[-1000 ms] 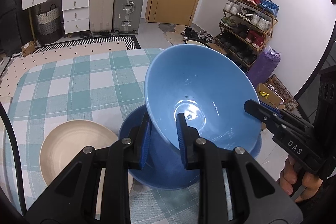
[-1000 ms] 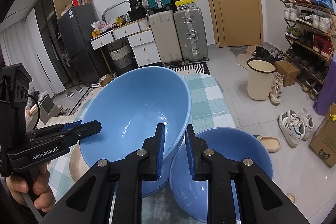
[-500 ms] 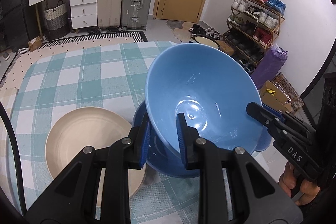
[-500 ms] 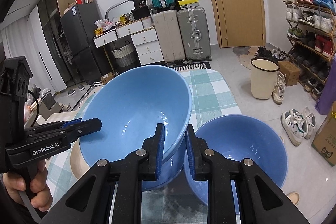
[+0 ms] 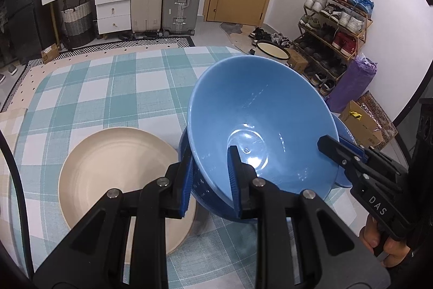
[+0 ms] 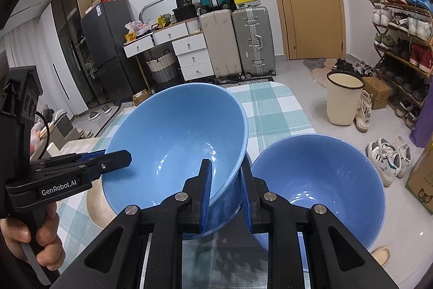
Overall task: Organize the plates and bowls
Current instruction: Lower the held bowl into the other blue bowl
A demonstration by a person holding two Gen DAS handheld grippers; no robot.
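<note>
A light blue bowl (image 5: 259, 121) hangs tilted over the table, held by both grippers. My left gripper (image 5: 209, 153) is shut on its near rim, one pad inside and one outside. My right gripper (image 6: 224, 167) is shut on the opposite rim, and shows in the left wrist view as the right gripper (image 5: 328, 145) on the far side. The held bowl (image 6: 176, 142) dips into a second, darker blue bowl (image 5: 201, 191) standing under it. A third blue bowl (image 6: 319, 194) stands just to the right. A cream plate (image 5: 116, 169) lies to the left of the bowls.
The table wears a green-and-white checked cloth (image 5: 108, 88), with its right edge close beside the third bowl. On the floor beyond are a cream bin (image 6: 343, 99), a shoe rack (image 5: 333, 26) and loose shoes (image 6: 389, 159). A person's hand (image 6: 35, 243) grips the left tool's handle.
Both grippers have sunk together with the blue bowl, bringing it down into the bowl beneath. The plate and tablecloth now look nearer. Both grips stay the same.
</note>
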